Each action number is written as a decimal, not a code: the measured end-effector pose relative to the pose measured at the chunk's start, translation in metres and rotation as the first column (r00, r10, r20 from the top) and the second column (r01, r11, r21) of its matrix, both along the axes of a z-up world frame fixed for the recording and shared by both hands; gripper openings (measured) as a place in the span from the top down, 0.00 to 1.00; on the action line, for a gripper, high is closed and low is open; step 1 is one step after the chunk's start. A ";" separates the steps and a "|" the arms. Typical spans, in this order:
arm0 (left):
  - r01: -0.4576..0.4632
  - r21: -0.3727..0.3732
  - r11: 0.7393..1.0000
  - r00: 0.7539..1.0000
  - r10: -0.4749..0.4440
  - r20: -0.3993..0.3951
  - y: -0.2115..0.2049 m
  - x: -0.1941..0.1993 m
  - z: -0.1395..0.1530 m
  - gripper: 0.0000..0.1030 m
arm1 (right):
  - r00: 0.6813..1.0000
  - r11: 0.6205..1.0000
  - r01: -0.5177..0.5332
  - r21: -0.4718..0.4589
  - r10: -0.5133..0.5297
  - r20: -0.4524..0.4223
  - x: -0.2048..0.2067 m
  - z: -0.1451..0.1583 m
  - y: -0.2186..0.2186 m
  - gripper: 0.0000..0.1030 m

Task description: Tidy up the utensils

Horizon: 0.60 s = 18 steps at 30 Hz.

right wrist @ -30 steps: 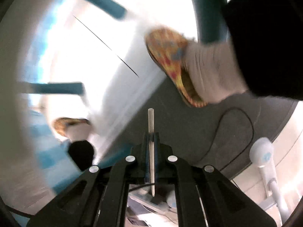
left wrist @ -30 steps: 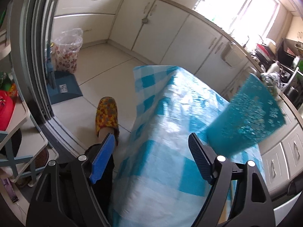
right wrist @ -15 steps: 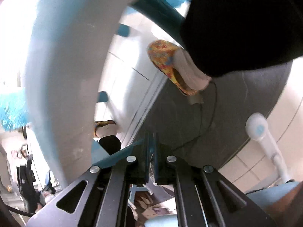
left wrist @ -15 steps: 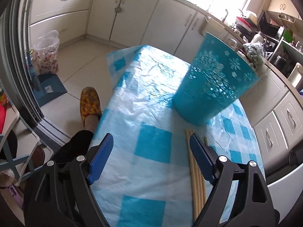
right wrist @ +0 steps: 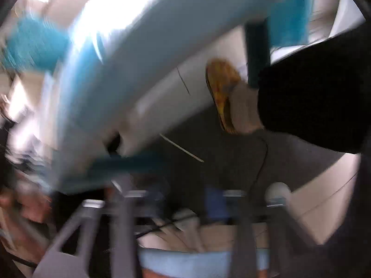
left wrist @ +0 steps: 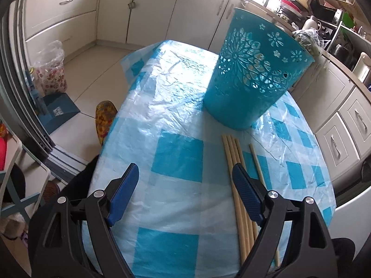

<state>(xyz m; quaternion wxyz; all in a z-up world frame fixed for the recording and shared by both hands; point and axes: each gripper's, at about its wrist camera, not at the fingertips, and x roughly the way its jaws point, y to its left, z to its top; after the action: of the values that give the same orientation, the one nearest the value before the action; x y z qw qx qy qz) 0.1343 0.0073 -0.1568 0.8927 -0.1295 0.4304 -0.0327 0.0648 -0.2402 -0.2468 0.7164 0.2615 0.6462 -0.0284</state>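
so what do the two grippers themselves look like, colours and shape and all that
The left gripper has black plastic finger arms with triangular cut-outs, silver pivot screws, and flat blue ribbed pads on the inner faces. The right gripper is badly motion-blurred, but it shows the same dark frame, silver screws and blue pads. No cable or marking on either gripper is visible.

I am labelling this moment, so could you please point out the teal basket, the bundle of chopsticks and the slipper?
teal basket (left wrist: 252, 78), left wrist view, perforated side wall.
chopsticks (left wrist: 234, 155), left wrist view, upper shafts of the bundle.
slipper (left wrist: 105, 120), left wrist view, patterned top.
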 end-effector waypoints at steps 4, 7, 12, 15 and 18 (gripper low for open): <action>-0.043 -0.011 0.999 0.999 0.044 0.029 0.017 0.003 0.005 0.23 | 0.821 0.790 -0.570 -0.225 0.556 -0.129 0.026 -0.052 0.113 0.48; -0.075 -0.019 0.997 0.996 0.076 0.051 0.033 0.005 0.008 0.23 | 0.575 0.496 -0.810 -0.314 0.778 -0.255 0.031 -0.099 0.169 0.49; -0.111 -0.057 0.992 0.991 0.115 0.064 0.065 0.013 0.001 0.23 | 0.559 0.554 -0.828 -0.080 0.810 -0.174 0.071 -0.169 0.175 0.49; -0.137 -0.086 0.987 0.988 0.143 0.064 0.084 0.018 -0.006 0.22 | 0.687 0.696 -0.717 -0.026 0.700 -0.195 0.099 -0.210 0.157 0.49; -0.167 -0.118 0.979 0.983 0.175 0.057 0.099 0.022 -0.014 0.22 | 0.751 0.772 -0.635 0.031 0.626 -0.210 0.114 -0.243 0.148 0.49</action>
<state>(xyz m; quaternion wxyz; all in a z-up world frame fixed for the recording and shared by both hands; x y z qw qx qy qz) 0.1558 0.1060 -0.1709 0.8974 -0.2149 0.3850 0.0158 0.1790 -0.0921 -0.4900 0.6177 0.0088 0.7669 0.1737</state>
